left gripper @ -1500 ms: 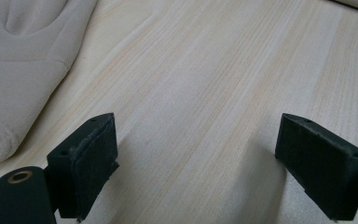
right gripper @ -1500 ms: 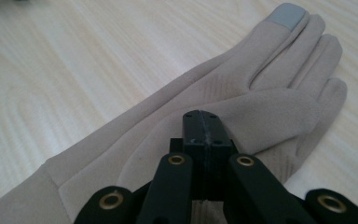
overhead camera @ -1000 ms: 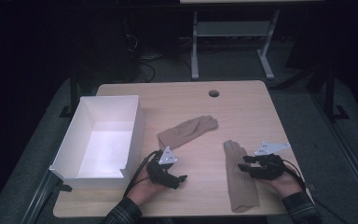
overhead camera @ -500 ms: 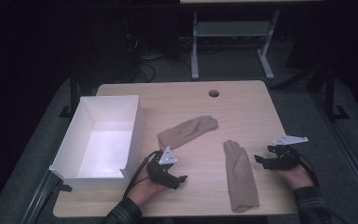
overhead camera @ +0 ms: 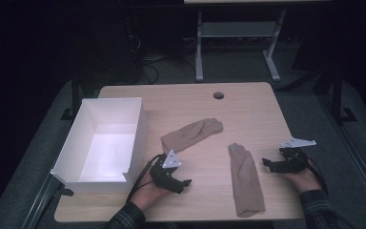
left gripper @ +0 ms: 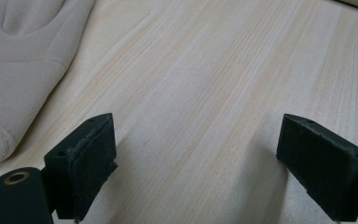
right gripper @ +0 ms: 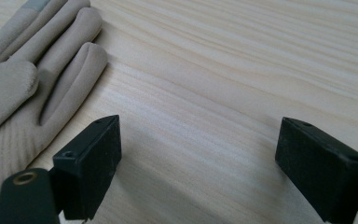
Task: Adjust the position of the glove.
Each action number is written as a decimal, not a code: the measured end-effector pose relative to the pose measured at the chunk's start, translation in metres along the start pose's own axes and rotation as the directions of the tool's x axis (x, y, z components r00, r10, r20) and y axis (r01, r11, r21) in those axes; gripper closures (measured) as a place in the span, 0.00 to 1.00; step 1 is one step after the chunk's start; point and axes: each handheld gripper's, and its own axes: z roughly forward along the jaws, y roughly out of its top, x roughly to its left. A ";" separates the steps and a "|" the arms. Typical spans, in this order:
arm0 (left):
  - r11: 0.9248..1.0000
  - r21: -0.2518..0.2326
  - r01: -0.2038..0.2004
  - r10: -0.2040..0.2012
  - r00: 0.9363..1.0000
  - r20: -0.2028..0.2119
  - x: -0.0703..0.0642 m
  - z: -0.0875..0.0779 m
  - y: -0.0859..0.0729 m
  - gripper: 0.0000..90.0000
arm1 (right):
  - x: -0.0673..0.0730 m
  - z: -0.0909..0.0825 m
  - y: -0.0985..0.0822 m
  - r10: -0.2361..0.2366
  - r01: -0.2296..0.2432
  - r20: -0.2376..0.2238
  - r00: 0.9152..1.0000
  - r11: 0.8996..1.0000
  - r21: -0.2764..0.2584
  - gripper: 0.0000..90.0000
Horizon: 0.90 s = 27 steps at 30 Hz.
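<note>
A: On the near right of the table (overhead camera: pixel 248 102), the right gripper (overhead camera: pixel 268 162) has just been opening; its jaws stand wide, with nothing between them, beside the near glove (overhead camera: pixel 246 179).

B: And the left gripper (overhead camera: pixel 185 182)?

A: Wide too, empty, near the far glove (overhead camera: pixel 192 134). Pinch at the cuff, lift clear, then carry it to the box (overhead camera: pixel 71 155).

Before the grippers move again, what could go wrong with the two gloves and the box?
1. The right gripper, whose jaws have just been opening, stands open beside the near glove with only bare wood between them; closing here would probably grip nothing.
2. The left gripper is also open over bare table, beside the far glove; a shallow pinch may slip off the soft fabric.
3. The white box stands close to the left hand; a wide swing could knock its wall.
</note>
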 end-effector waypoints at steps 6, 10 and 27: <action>1.000 0.003 0.009 -0.009 1.000 -0.006 0.000 0.001 0.001 0.12 | 0.005 0.003 0.001 0.029 -0.029 0.027 0.999 1.000 -0.004 0.10; 0.999 0.028 0.030 -0.030 1.000 -0.006 0.001 0.001 0.006 0.13 | 0.009 0.005 0.000 0.021 -0.020 0.017 1.000 0.999 -0.025 0.10; 0.991 0.018 0.130 -0.129 0.992 -0.006 0.022 0.005 0.032 0.24 | 0.009 0.005 0.000 0.020 -0.020 0.017 1.000 0.999 -0.025 0.10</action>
